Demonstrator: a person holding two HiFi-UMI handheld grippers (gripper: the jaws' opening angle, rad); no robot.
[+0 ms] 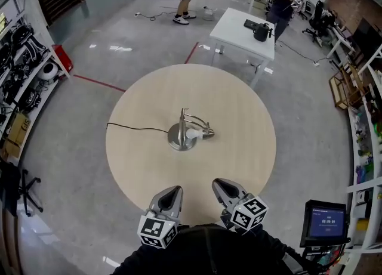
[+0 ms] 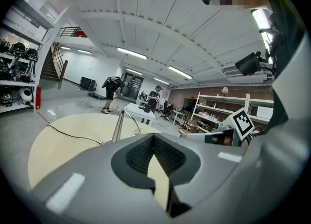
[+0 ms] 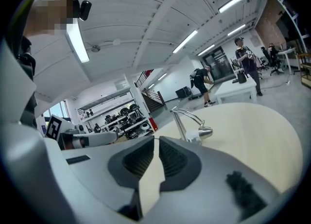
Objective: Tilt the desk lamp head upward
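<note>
A small silver desk lamp (image 1: 186,132) stands at the middle of the round wooden table (image 1: 239,113), its head with a white bulb (image 1: 195,133) pointing right and low. Its black cord (image 1: 134,128) runs off to the left. My left gripper (image 1: 171,194) and right gripper (image 1: 225,190) hover side by side at the table's near edge, well short of the lamp, both shut and empty. The left gripper view shows the lamp's bent arm (image 2: 121,123) beyond the closed jaws. The right gripper view shows the lamp (image 3: 190,124) with its head (image 3: 205,131) drooping right.
A white table (image 1: 245,32) with a dark object stands beyond the round table. Two people stand at the far side of the room. Shelving lines the left and right walls, and a small screen (image 1: 326,222) sits at my right.
</note>
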